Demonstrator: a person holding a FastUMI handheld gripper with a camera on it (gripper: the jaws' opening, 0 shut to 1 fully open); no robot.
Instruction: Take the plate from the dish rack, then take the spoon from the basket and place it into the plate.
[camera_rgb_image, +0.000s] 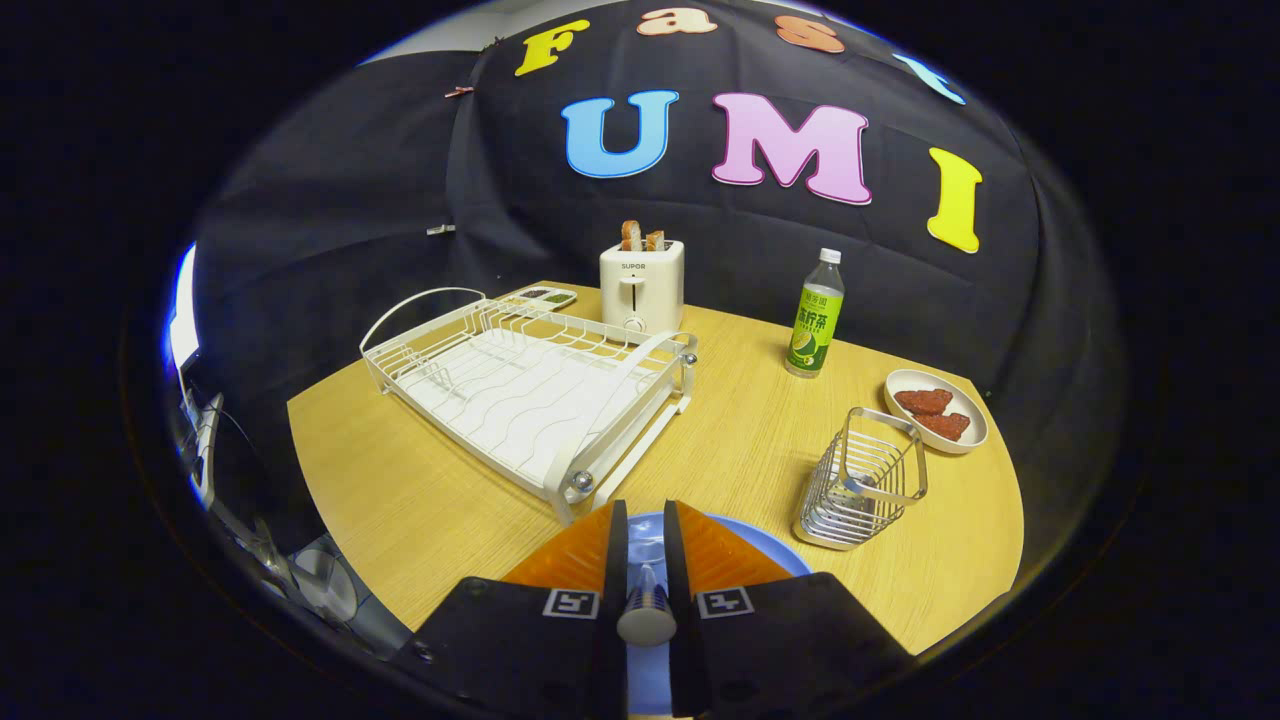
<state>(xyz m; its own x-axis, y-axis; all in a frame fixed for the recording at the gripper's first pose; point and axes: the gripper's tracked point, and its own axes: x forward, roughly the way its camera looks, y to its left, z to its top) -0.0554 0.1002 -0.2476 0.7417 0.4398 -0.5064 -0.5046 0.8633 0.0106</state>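
The claw (640, 520) sits low over the near edge of the desk (420, 500), its two fingers drawn close with only a narrow gap, and they appear clenched on the rim of the blue plate (775, 553), which shows as a strip in the gap and a curved edge to the right of the fingers. The dish rack (530, 385) stands empty to the far left, so the plate looks already taken out and lies at the near side of the desk. The spoon (850, 487) rests in the wire basket (865, 480) to the right, just beyond the plate.

Risks, as I judge them: letting go while the plate is tilted or overhanging the near edge could send it sliding off. Swinging right toward the basket, the fingers could clip its light wire frame and tip it, or knock the small dish of food (938, 410) just behind it. The spoon sits low among the wires, so a pinch may catch wire instead.

Most of the plate is hidden under the fingers, so whether it lies flat on the desk is unclear; the spoon is only a faint shape through the wires
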